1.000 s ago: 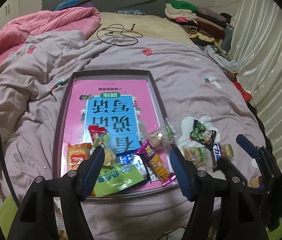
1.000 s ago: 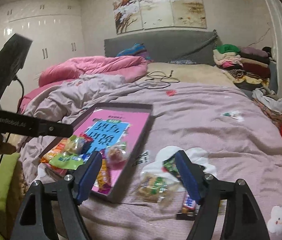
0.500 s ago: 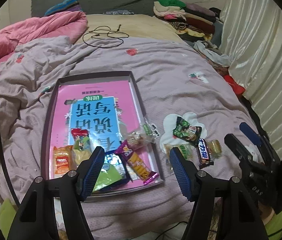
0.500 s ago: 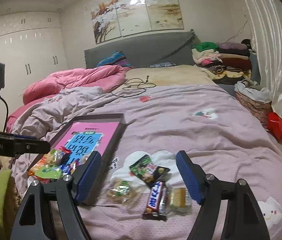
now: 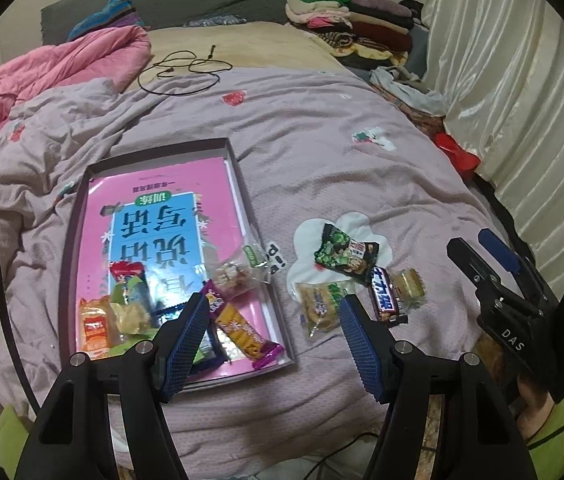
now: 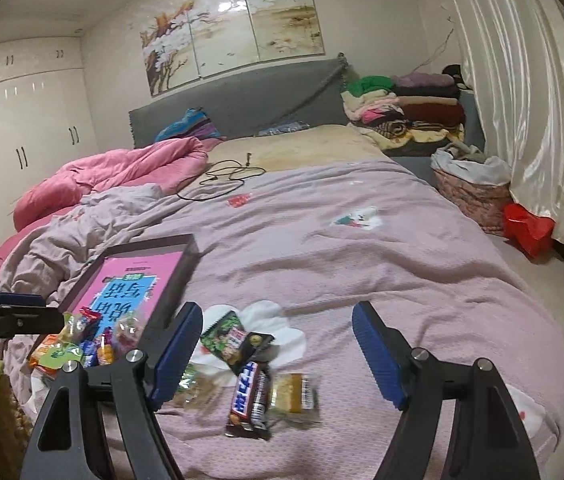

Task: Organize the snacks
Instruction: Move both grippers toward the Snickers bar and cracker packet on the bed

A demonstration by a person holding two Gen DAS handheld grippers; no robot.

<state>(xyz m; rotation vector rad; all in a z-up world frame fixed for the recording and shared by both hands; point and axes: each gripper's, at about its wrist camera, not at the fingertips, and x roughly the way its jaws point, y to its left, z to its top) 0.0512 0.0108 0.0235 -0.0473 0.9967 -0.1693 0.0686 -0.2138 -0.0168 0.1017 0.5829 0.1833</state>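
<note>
A shallow box (image 5: 238, 184) with a pink book cover inside lies on the bed and holds several snack packets (image 5: 238, 330) at its near end; it also shows in the right wrist view (image 6: 170, 280). Loose on the bedspread to its right lie a green packet (image 5: 343, 254), a Snickers bar (image 5: 385, 298), a yellow cracker pack (image 5: 319, 308) and a small gold pack (image 5: 411, 286). My left gripper (image 5: 274, 334) is open and empty above the box's near right corner. My right gripper (image 6: 278, 350) is open and empty above the Snickers bar (image 6: 250, 400) and green packet (image 6: 228, 338).
A rumpled pink duvet (image 5: 62, 64) lies at the far left. A black cable (image 5: 186, 70) lies on the beige sheet. Folded clothes (image 5: 353, 24) are stacked at the headboard. A curtain (image 5: 513, 80) hangs on the right, with a red bag (image 6: 527, 230) on the floor.
Both grippers have shifted right, away from the box and toward the loose snacks. The right gripper now sits over the Snickers bar and green packet. Both stay open.
</note>
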